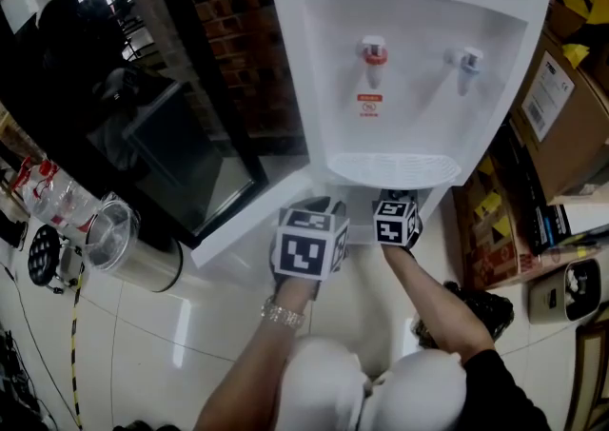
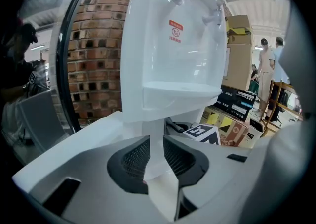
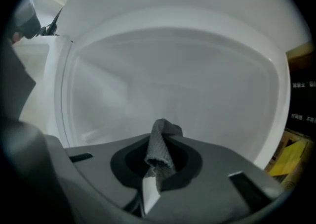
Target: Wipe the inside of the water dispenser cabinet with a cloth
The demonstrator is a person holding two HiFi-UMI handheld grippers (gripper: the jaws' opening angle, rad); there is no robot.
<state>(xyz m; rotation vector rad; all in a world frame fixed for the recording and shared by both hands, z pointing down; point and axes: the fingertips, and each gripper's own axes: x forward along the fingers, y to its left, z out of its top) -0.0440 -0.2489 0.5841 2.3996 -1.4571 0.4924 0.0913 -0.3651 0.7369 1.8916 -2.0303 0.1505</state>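
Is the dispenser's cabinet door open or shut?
Open: the cabinet door stands swung out, and the right tongs hold a cloth inside.

This looks like a storeroom corner of a workplace. Stacked cardboard boxes [image 1: 561, 106] crowd a white water dispenser [image 1: 409, 58] against a bare brick wall [image 1: 238, 34]. There are glossy white floor tiles [image 1: 143, 353], a black-framed glass door [image 1: 176, 158], and people [image 2: 266, 62] standing farther back.

A grey, woven cloth [image 3: 161, 141] is held bunched and upright between the jaws of the right gripper [image 3: 158, 164], before the white cabinet interior [image 3: 177, 79]. On the white water dispenser [image 1: 409, 106], the cabinet door [image 1: 249, 215] is swung open leftward, its edge pinched by the left gripper [image 2: 156, 156].
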